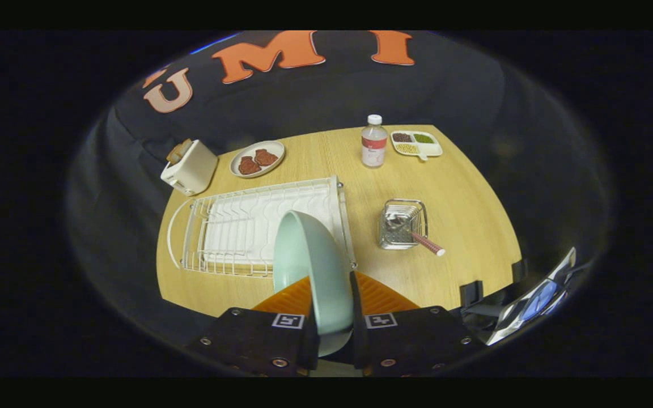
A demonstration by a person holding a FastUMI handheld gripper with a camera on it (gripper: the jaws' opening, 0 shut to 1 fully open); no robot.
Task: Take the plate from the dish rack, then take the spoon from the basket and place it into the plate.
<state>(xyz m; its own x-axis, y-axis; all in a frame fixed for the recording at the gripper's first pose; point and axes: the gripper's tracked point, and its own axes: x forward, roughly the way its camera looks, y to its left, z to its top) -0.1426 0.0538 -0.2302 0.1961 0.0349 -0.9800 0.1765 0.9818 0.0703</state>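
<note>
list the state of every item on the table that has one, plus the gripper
gripper: shut on the pale green plate
pale green plate: held on edge between the fingers, lifted above the rack
white wire dish rack: holds no dishes
small metal wire basket: holds the spoon
red-handled spoon: leaning out of the basket
clear bottle with white cap: upright, capped
cream toaster: something in its slot

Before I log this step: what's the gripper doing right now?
Gripper: shut on the pale green plate, held on edge above the dish rack.
</note>
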